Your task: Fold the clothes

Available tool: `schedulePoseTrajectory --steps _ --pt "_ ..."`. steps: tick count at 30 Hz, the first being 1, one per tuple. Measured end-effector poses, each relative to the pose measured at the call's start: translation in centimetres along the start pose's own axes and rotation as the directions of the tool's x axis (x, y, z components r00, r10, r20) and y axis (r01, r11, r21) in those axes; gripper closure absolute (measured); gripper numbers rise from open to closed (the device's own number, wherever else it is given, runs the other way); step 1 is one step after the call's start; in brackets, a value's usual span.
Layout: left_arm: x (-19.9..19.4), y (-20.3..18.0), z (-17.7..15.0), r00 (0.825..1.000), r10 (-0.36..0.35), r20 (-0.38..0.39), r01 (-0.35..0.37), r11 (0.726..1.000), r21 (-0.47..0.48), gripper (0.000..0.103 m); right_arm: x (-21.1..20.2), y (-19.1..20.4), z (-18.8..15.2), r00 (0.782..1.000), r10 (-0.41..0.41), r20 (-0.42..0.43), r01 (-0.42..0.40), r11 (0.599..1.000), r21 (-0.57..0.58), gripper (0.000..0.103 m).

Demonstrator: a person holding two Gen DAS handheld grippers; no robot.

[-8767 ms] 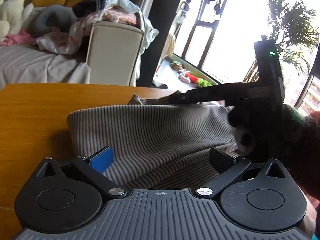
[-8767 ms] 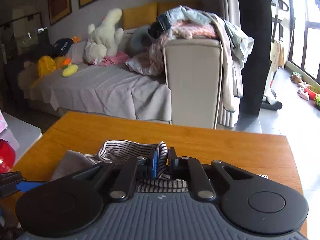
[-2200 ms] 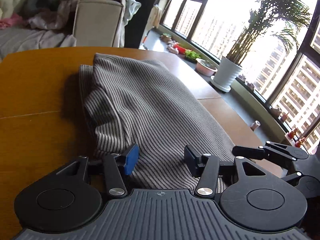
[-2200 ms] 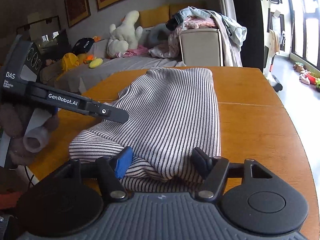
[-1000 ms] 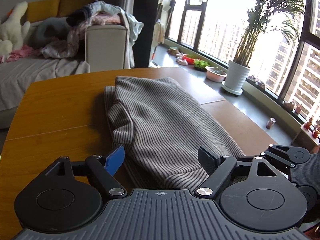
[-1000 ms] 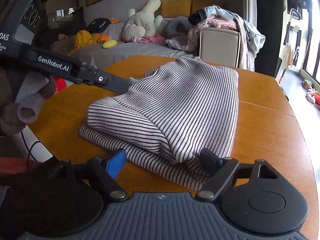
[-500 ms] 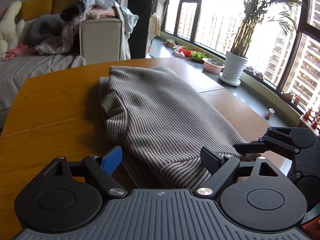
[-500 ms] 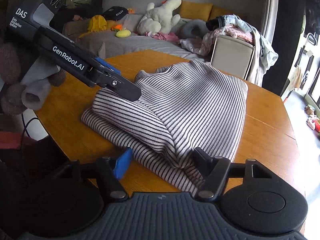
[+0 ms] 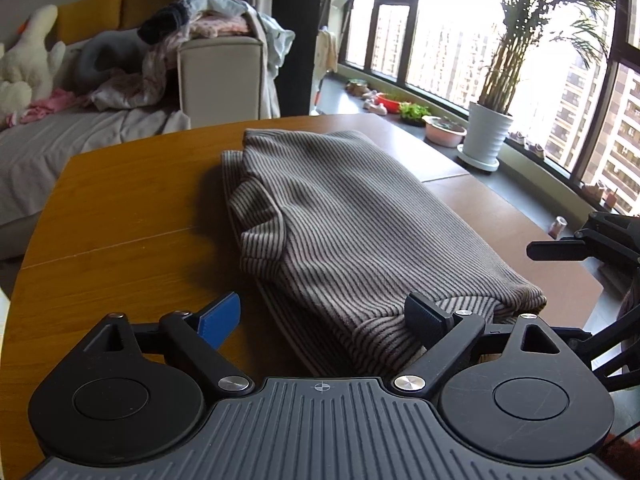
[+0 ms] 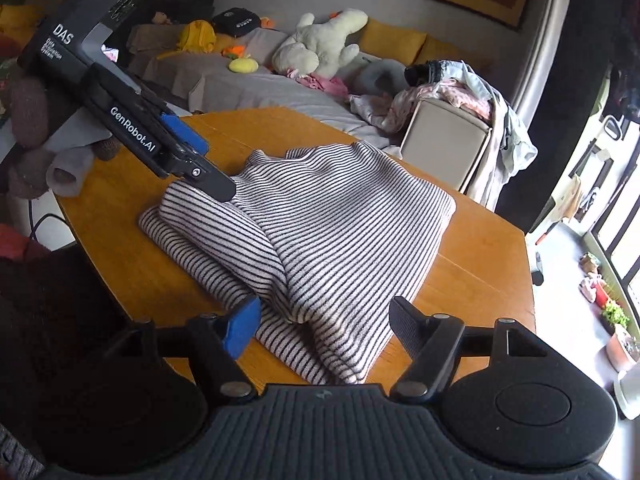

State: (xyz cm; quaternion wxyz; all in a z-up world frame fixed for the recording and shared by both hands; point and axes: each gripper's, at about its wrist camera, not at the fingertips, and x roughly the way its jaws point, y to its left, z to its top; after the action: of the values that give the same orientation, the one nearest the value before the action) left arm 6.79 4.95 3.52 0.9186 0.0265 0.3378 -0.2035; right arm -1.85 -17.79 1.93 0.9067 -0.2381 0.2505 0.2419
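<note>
A striped sweater [image 9: 352, 224] lies folded into a long bundle on the wooden bench [image 9: 120, 208], filling the middle of the left wrist view and running from the lower centre toward the upper centre. In the right wrist view the same sweater [image 10: 320, 232] sits in the centre of the frame, with one folded layer lapped over another along its left side.

The left gripper [image 9: 324, 318] is at the bottom of its own view with its fingers spread wide apart and holding nothing. The blue-padded finger [image 9: 220, 318] is over bare wood just left of the sweater's near end, while the black finger [image 9: 426, 316] is at the sweater's near right corner; whether it touches the cloth cannot be told. In the right wrist view this gripper [image 10: 218, 188] enters from the upper left, its tip over the sweater's left edge.

The right gripper [image 10: 324, 322] also has its fingers wide open and empty, framing the sweater's near end at the bottom of its view. Its tip shows at the right edge of the left wrist view.

Behind the bench are a sofa [image 10: 256, 92] with a white stuffed toy [image 10: 320, 46] and a heap of clothes [image 10: 460, 88] on a chair. A potted plant [image 9: 490, 136] stands by the windows in the upper right of the left wrist view.
</note>
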Motion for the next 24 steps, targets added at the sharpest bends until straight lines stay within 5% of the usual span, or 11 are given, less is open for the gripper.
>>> schedulePoseTrajectory --steps 5,10,12,15,19,24 --pt "0.1 0.0 0.0 1.0 0.018 -0.004 -0.018 1.0 0.0 0.009 0.4 3.2 0.9 0.998 0.065 0.023 -0.059 0.976 -0.208 0.027" --pt "-0.1 -0.1 0.0 1.0 0.024 0.0 -0.024 1.0 -0.002 0.008 1.9 5.3 1.6 0.997 0.077 0.027 -0.065 0.953 -0.297 0.026" --pt "-0.3 -0.1 0.0 1.0 0.025 0.003 -0.025 1.0 -0.001 0.008 3.0 4.5 2.2 0.998 0.055 0.002 -0.054 0.974 -0.218 0.048" --pt "-1.0 0.0 -0.1 0.999 0.035 0.014 -0.035 0.999 0.007 0.008 4.2 0.7 2.9 0.987 0.16 -0.031 -0.157 0.984 0.079 0.048" --pt "-2.1 0.9 -0.4 0.998 0.051 0.029 -0.051 0.999 0.002 0.006 5.1 -3.5 2.4 0.961 0.277 0.001 -0.259 0.897 0.357 0.049" --pt "-3.0 1.6 -0.7 0.997 0.07 0.034 -0.07 0.997 0.013 0.006 5.7 -5.5 1.8 0.946 0.323 0.037 -0.301 0.824 0.48 0.049"
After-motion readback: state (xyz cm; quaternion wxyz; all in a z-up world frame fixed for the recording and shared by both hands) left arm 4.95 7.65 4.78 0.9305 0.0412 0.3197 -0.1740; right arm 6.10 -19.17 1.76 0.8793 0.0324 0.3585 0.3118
